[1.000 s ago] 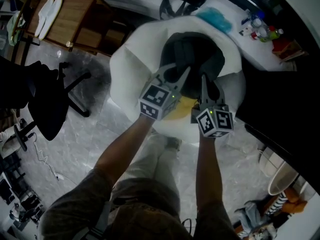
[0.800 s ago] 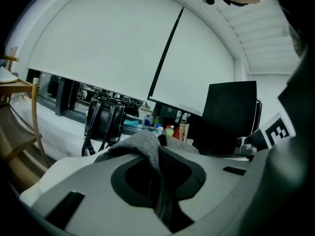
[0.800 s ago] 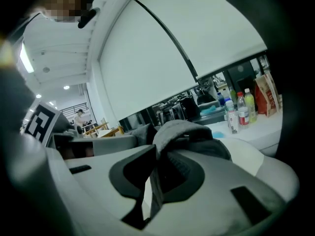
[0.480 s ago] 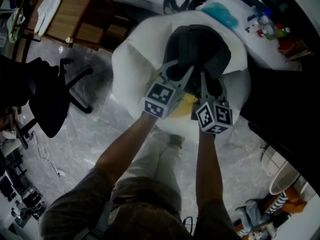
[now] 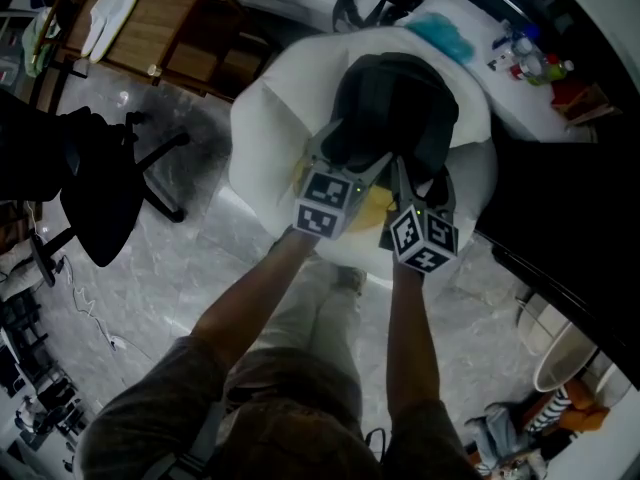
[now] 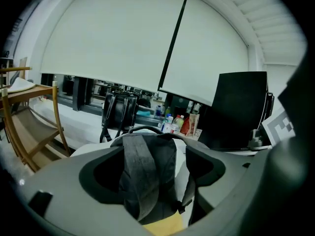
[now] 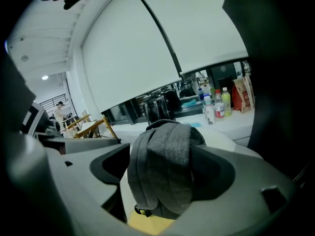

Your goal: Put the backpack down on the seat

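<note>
I have both grippers released. The left gripper [image 5: 355, 150] and right gripper [image 5: 422, 180] have just been opening, and each now stands wide with a grey shoulder strap loose between its jaws: the left strap [image 6: 145, 176] and the right strap [image 7: 165, 171]. The backpack [image 5: 392, 108] lies ahead of both on the white beanbag seat [image 5: 262, 138].

From the head view my marker cubes hide its near end. A yellow patch [image 6: 162, 226] shows under the straps, cut off by the jaws, and I cannot tell what it is. I also cannot tell whether the right strap brushes a jaw.

The seat's rim curves off just outside each gripper. Beyond the backpack is a counter with bottles [image 7: 216, 104]. A black panel [image 6: 238, 107] stands close to the right. Bare floor [image 5: 200, 258] is behind my hands.
</note>
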{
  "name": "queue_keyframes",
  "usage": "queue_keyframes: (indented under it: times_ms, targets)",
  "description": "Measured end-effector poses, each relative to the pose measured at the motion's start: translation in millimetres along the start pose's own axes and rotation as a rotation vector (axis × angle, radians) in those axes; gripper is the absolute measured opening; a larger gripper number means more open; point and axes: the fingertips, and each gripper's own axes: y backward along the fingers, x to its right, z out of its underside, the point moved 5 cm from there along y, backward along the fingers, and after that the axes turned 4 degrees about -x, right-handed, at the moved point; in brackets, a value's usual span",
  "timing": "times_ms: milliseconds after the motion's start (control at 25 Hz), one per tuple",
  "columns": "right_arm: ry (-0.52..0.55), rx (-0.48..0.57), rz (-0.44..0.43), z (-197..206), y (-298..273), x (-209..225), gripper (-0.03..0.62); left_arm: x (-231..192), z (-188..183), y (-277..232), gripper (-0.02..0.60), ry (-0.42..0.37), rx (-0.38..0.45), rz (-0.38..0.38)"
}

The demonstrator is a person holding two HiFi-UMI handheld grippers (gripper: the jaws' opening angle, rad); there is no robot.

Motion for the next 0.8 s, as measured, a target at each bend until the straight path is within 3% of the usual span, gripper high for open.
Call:
queue_keyframes:
  times_ms: [320,400,520,600,640,680,800]
  targets:
    - [0.005,-0.038,-0.010,-0.5,42.3,-7.4,0.370,22.5,-7.1,33.5,0.358,0.011,-0.012,0.000]
    - [-0.001,-0.043,-0.050,-6.9,55.3,-13.8,0.297,27.7,-12.5,46.6,0.304,0.025,-0.013,-0.008]
    - [-0.031,-0.054,-0.106,-19.8,77.4,-26.0,0.126,41.2,-22.7,70.2,0.154,0.048,-0.017,0.009]
    - [-0.042,-0.061,-0.139,-27.7,92.6,-37.0,0.031,53.2,-29.6,86.8,0.101,0.055,-0.026,0.025]
    - [-0.037,-0.063,-0.157,-31.2,100.6,-42.4,0.000,59.7,-32.8,95.0,0.030,0.060,-0.032,0.028]
    - [-0.028,-0.064,-0.177,-34.4,109.6,-47.3,0.000,66.9,-35.4,103.4,0.000,0.067,-0.038,0.029]
    - [-0.021,-0.072,-0.218,-42.7,140.6,-58.9,0.000,89.0,-40.2,130.8,0.000,0.098,-0.062,0.032]
